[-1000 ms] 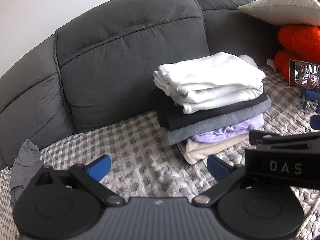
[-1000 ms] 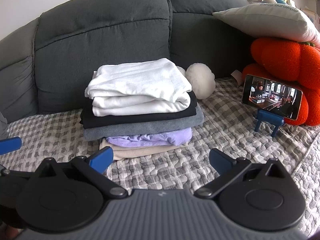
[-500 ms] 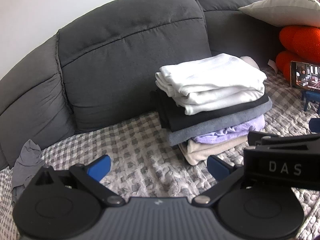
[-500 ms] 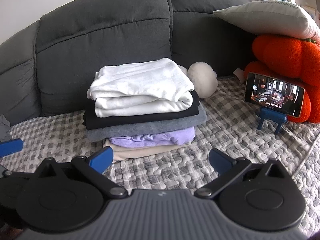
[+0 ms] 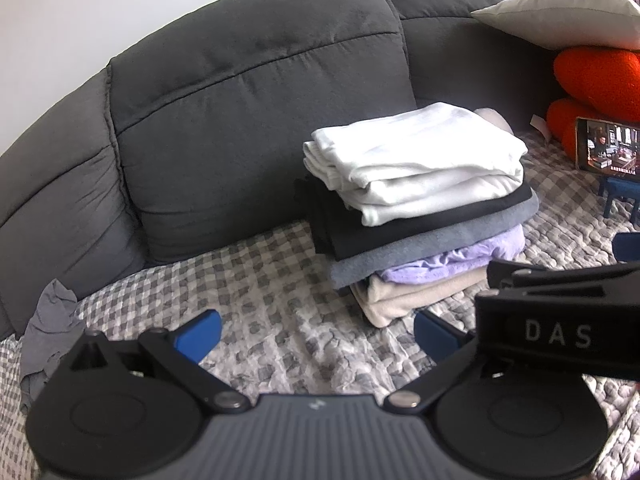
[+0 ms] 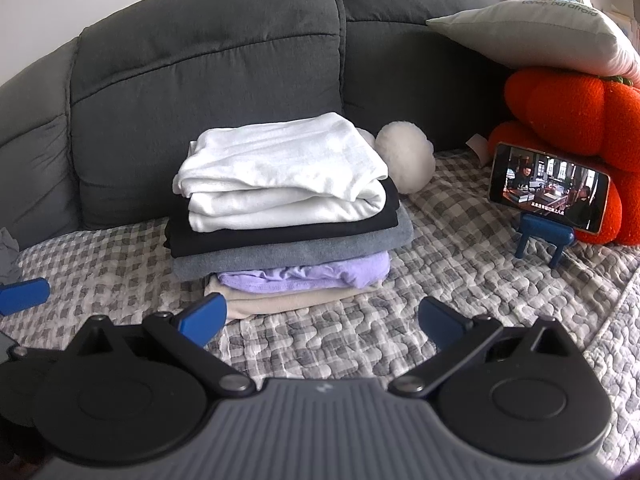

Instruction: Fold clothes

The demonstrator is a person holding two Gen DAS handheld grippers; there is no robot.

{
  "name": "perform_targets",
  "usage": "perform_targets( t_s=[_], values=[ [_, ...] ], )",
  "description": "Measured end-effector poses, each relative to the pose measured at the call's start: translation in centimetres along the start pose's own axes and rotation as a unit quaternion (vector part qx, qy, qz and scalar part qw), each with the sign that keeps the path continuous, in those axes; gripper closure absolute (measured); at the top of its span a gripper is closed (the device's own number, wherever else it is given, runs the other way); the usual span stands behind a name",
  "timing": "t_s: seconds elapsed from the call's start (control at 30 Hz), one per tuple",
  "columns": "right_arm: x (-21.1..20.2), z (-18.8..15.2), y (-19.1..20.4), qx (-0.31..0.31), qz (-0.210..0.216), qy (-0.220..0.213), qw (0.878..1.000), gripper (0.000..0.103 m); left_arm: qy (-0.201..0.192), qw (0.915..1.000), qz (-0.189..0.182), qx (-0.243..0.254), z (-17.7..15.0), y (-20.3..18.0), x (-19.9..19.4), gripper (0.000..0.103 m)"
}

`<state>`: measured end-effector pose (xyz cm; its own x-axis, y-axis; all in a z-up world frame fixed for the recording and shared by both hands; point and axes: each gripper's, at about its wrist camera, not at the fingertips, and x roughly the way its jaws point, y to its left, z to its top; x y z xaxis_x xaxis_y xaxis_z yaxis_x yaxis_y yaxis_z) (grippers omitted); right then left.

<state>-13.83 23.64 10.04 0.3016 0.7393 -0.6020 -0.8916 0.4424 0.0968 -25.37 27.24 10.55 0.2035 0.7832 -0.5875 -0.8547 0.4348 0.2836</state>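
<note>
Stack [image 6: 286,216] of folded clothes sits on the sofa's checked cover [image 6: 360,344], white on top, beige at the bottom. Both grippers, left [image 5: 316,330] and right [image 6: 322,316], hover before it, fingers spread, holding nothing. A grey garment [image 5: 50,344], seemingly unfolded, lies crumpled at far left. Risk: the left gripper swinging toward it could clip the stack and topple it, or drag the cover.

Counted: one stack of five folded garments [image 6: 286,216], one crumpled grey cloth [image 5: 50,332], one phone on blue stand [image 6: 550,192], two pillows, one white plush ball [image 6: 404,158].
</note>
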Motion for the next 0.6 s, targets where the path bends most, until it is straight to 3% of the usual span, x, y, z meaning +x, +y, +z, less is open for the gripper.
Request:
perform_targets(
  t_s=[0.6],
  values=[
    [0.14,-0.07,0.13,-0.004,0.000,0.005,1.000,0.000,0.009,0.9999,-0.009,0.001,-0.02,-0.37,0.09,0.001]
  ],
)
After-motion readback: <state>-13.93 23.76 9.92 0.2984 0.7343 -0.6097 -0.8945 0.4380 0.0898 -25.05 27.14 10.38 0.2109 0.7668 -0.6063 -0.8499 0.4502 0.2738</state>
